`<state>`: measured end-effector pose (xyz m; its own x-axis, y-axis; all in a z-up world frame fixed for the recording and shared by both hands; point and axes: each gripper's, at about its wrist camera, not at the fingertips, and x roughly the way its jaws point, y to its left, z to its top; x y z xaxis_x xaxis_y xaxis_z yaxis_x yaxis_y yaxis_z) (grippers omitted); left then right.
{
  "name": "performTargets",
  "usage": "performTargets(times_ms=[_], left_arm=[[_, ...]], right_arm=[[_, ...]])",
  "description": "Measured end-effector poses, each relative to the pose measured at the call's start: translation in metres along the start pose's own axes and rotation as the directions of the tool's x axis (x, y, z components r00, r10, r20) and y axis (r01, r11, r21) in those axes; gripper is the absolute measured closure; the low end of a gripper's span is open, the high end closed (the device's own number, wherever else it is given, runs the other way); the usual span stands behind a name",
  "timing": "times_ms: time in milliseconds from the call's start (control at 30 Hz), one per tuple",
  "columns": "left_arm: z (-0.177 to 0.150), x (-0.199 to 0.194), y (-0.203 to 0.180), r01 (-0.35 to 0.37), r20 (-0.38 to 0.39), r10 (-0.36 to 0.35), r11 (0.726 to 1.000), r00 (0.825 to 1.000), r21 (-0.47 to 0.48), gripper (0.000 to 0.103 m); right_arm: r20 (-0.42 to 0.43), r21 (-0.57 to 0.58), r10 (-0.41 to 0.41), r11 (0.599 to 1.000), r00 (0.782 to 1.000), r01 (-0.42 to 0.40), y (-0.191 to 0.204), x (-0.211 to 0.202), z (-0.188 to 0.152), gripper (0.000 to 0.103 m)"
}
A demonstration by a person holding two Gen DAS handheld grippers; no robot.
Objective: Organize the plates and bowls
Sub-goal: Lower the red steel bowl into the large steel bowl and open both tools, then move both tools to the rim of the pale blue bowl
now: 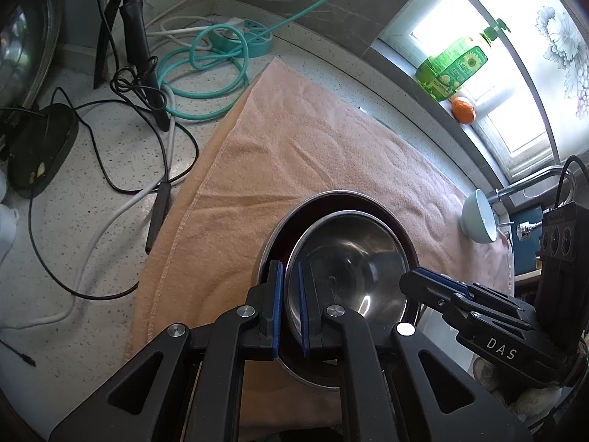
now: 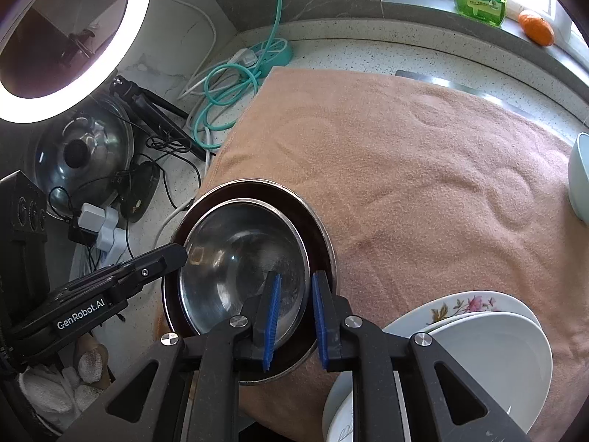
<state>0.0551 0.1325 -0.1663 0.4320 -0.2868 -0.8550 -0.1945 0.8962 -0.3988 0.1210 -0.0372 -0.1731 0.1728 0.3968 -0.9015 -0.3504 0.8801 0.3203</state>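
A small steel bowl [image 1: 349, 258] [image 2: 239, 258] sits nested inside a larger steel bowl [image 1: 331, 195] [image 2: 257, 184] with a dark red inside, on a peach towel [image 1: 294, 129] [image 2: 423, 165]. My left gripper [image 1: 289, 276] is shut on the small bowl's left rim. My right gripper [image 2: 296, 283] straddles that bowl's right rim with its blue pads apart, so it is open. White plates [image 2: 478, 339] are stacked at the towel's near right, under a flowered plate [image 2: 471, 304]. A pale blue bowl [image 1: 478, 221] [image 2: 579, 180] lies on the towel's far right.
Left of the towel lie cables, a teal power strip [image 1: 254, 42], a black tripod [image 1: 136, 29], a pot lid [image 2: 84, 154] and a lit ring light [image 2: 73, 37]. On the window sill stand a green soap bottle [image 1: 452, 66] and an orange [image 1: 463, 109]. A tap [image 1: 522, 184] is at the right.
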Motion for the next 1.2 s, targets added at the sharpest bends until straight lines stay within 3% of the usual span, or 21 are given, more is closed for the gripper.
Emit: performTargets(times_ms=[500,833,1200], left_arm=[[0.002,-0.012,-0.019,0.049,0.026,-0.050,0.999,0.998,0.015,0.096],[-0.002,-0.011,-0.063,0.105,0.011,-0.106,0.992,0.994,0.076,0.096],[-0.007,-0.004,-0.122,0.161,-0.013,-0.161,0.976,0.987,0.145,0.096]], right_arm=[[0.060,0.030,0.025,0.999,0.998,-0.027,-0.012,-0.027,-0.001,0.087],[0.119,0.077,0.053,0.995,0.991,-0.063,-0.042,-0.065,-0.010,0.087],[0.199,0.147,0.021,0.988,0.980,-0.051,-0.096,-0.112,-0.025,0.087]])
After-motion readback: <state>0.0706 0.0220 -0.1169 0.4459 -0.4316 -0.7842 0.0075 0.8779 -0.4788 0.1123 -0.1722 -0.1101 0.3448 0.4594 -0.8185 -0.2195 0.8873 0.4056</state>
